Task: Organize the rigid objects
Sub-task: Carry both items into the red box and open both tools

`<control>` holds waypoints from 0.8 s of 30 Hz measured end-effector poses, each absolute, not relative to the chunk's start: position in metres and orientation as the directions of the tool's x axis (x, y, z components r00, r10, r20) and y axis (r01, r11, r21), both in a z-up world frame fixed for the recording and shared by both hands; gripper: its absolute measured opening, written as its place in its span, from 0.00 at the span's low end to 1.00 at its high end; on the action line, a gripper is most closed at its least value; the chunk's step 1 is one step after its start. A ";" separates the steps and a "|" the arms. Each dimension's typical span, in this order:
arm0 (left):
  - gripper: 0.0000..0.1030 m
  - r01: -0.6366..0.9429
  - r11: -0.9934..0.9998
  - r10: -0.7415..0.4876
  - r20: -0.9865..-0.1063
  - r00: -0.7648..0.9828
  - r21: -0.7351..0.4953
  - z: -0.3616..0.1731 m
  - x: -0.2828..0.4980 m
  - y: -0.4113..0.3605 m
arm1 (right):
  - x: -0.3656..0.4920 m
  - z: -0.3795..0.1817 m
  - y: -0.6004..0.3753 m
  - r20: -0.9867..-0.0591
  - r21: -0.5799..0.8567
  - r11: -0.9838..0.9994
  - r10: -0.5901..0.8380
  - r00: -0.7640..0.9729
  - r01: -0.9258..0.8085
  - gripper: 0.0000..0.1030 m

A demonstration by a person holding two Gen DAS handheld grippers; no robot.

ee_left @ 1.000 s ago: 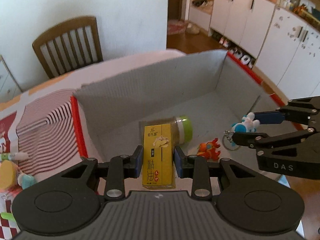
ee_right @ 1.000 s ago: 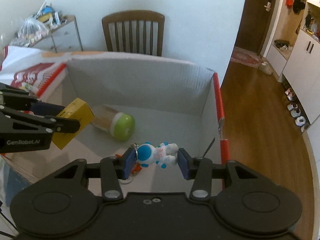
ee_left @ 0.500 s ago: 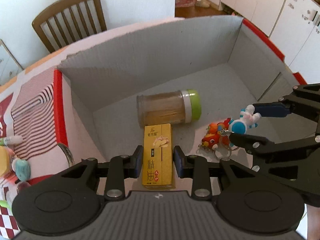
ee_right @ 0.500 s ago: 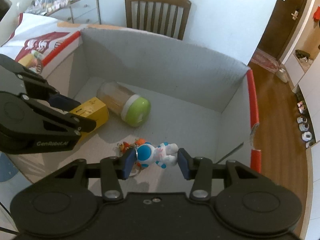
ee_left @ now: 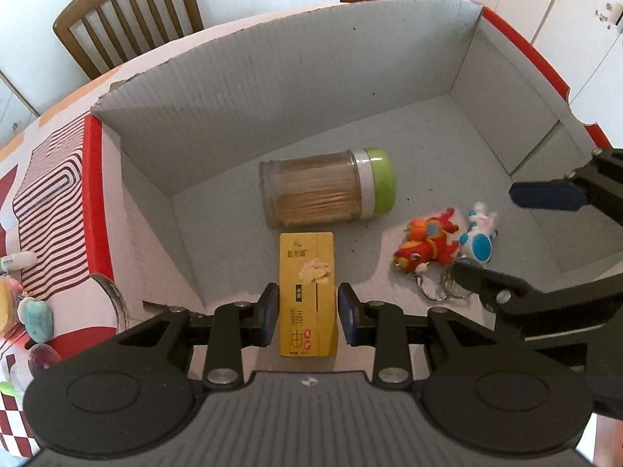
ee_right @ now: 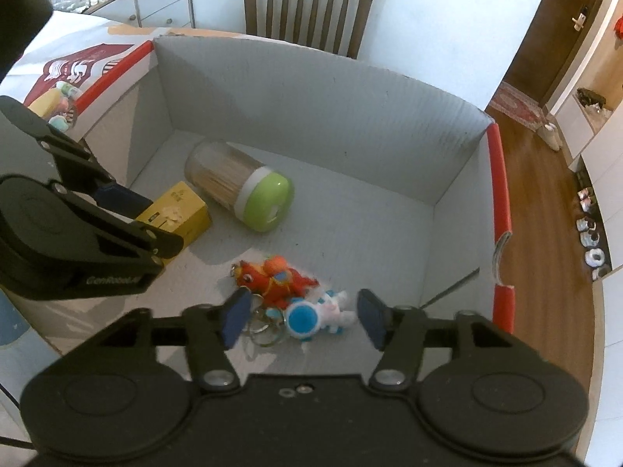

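Observation:
My left gripper is shut on a yellow carton, held low inside the grey cardboard box, its far end just short of a toothpick jar with a green lid lying on its side. My right gripper has its jaws opening. A blue-and-white astronaut keychain lies on the box floor between them, and neither pad touches it. A red toy keychain lies right beside it. In the right wrist view the left gripper and carton are at the left.
The box has red-edged rims and tall grey walls on all sides. A wooden chair stands behind the table. Small toys lie on the striped cloth left of the box. Wooden floor lies beyond the right wall.
The right gripper's jaws have parted and the astronaut keychain has dropped onto the box floor beside the red toy. The left gripper has sunk deeper into the box with the carton.

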State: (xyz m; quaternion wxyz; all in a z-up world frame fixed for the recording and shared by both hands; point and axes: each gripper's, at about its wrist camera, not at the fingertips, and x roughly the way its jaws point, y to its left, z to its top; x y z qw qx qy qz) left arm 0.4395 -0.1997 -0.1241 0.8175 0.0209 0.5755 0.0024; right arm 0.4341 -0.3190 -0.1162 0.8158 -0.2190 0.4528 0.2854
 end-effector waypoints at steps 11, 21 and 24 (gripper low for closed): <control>0.42 -0.002 1.000 -0.027 -0.915 0.402 -0.030 -0.107 0.427 -0.194 | 0.425 -0.103 -0.319 -0.845 -0.096 0.745 0.289 0.450 -0.660 0.74; 0.42 -0.004 0.998 -0.056 -0.875 0.481 -0.066 -0.082 0.405 -0.195 | 0.408 -0.084 -0.327 -0.825 -0.094 0.742 0.315 0.470 -0.664 0.75; 0.42 0.001 0.998 -0.053 -0.858 0.511 -0.061 -0.072 0.396 -0.194 | 0.401 -0.076 -0.329 -0.813 -0.086 0.743 0.332 0.478 -0.664 0.76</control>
